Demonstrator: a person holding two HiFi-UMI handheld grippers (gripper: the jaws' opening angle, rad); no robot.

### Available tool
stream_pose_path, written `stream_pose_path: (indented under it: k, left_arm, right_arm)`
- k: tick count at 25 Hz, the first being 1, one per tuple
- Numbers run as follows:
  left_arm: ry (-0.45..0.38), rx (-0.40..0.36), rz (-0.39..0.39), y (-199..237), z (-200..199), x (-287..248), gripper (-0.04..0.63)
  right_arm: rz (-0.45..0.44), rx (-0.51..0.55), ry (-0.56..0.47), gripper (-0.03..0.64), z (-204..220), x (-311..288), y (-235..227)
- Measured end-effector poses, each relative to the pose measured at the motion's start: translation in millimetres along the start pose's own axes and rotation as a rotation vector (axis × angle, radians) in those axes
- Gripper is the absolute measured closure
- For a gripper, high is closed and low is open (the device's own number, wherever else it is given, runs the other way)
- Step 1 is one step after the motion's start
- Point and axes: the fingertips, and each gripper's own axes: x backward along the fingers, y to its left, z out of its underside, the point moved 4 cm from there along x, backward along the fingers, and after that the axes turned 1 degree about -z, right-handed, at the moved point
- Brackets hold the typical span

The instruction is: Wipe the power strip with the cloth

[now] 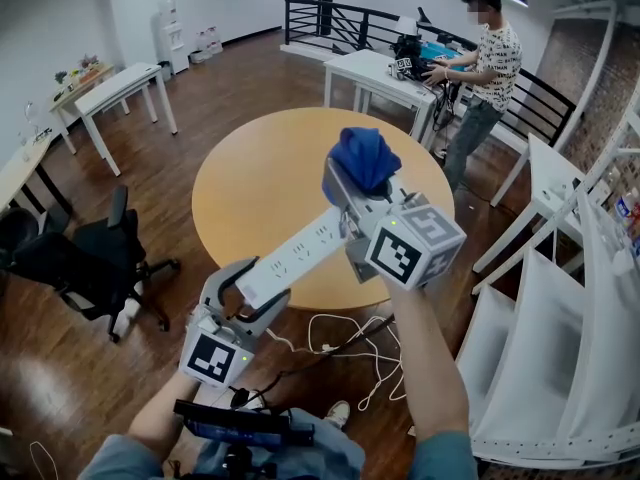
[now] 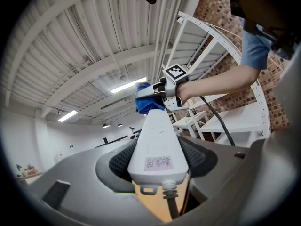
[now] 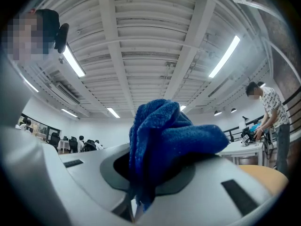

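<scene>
Two grippers: one strip, one cloth.

We see round tan wooden table below, black swivel office chair at left, person in patterned shirt at white rectangular desk.

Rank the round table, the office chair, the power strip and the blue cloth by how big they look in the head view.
Largest: round table.
Next: office chair.
Last: power strip and blue cloth, about alike; both are held near the camera, so unranked.
</scene>
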Motion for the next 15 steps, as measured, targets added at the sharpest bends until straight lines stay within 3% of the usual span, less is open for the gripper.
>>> stream_pose_path:
  k: [15]
  left_arm:
    - [0.042, -0.033, -0.019, -0.5, 10.9, -4.8, 0.305]
  right_arm:
    - [-0.037, -0.045, 0.036, 0.551, 10.5, -21.8, 18.0]
